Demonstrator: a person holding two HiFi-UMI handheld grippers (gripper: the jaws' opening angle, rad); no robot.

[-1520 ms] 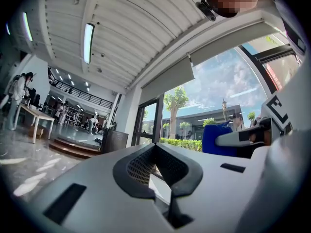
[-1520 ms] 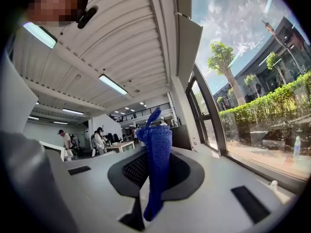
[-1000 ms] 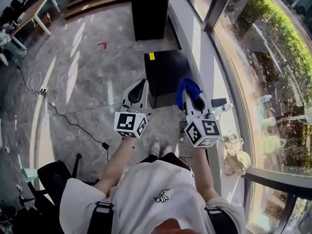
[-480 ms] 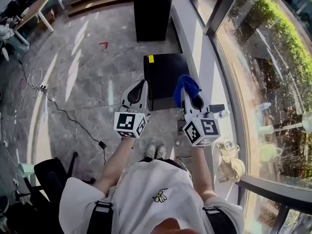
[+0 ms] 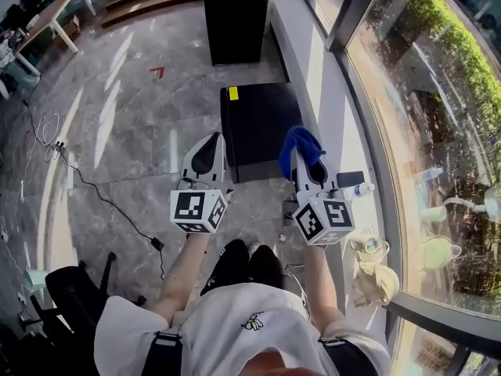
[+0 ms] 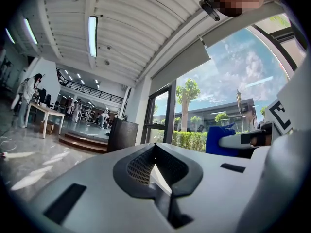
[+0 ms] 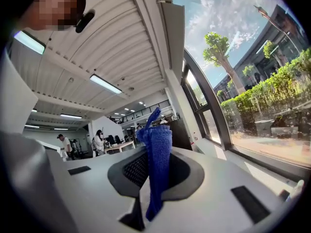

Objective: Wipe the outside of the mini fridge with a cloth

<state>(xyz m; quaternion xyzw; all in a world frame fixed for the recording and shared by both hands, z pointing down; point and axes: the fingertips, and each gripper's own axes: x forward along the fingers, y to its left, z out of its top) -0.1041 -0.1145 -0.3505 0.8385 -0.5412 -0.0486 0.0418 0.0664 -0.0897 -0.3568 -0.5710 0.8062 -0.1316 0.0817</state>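
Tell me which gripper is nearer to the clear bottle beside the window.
Right. In the head view the right gripper, shut on the blue cloth, is just left of the bottle; the left gripper is farther left, across the front of the mini fridge.

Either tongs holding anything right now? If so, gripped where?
Right tongs are shut on the blue cloth, pinched across a bunched fold near one end; the bulk sticks out past the tips. Left tongs are shut, empty.

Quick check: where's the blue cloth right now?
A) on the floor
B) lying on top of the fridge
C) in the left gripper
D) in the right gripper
D: the right gripper has its jaws shut on the blue cloth, while the left gripper is shut on nothing.
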